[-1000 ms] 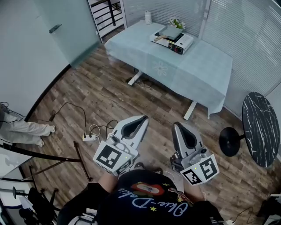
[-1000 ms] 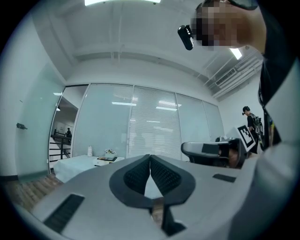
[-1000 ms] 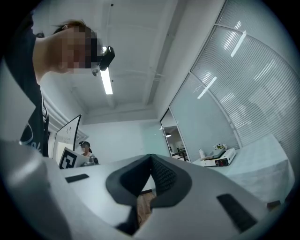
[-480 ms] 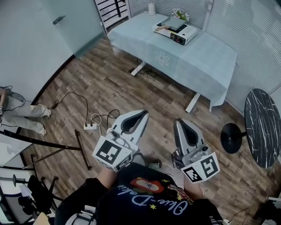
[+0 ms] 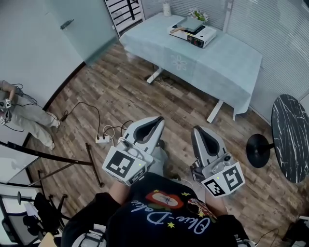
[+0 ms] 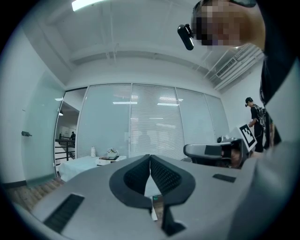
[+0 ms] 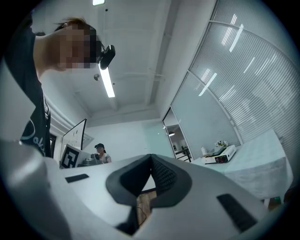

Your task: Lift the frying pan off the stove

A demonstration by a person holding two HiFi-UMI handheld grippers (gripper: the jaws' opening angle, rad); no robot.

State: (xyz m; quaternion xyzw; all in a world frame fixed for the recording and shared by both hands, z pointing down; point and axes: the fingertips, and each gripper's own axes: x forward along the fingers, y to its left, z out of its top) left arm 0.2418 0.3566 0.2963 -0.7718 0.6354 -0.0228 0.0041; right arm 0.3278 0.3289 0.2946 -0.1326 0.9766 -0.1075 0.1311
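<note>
The flat grey frying pan [image 5: 191,23] sits on top of the white box-shaped portable stove [image 5: 199,37], at the far end of the surface [image 5: 227,65] draped in a pale blue-green cloth, well apart from the person and from both tools. The grey left tool [image 5: 159,119] and the grey right tool [image 5: 196,129] are held close to the body over the wood-plank floor [image 5: 120,91]. Each has its 2 jaws pressed together with nothing between them. The main risk I see lies in the approach. A white power strip [image 5: 103,139] and loose dark cables lie on the floor just ahead to the left, and a foot could catch them on the walk over. If a tool arrives with its jaws together it would push the handle instead of taking it, and that could skid the pan or shift the light stove on the cloth. A small vase of flowers [image 5: 199,16] and a white bottle [image 5: 167,8] stand near the stove and could be knocked by a wide reach. A grip far out on the handle would probably let the pan droop or twist. As for heading, a tan strip at the stove's left end looks like the handle, so the pan's long axis seems to run along the stove, with the handle pointing toward the picture's left. At this range I cannot be sure.
</note>
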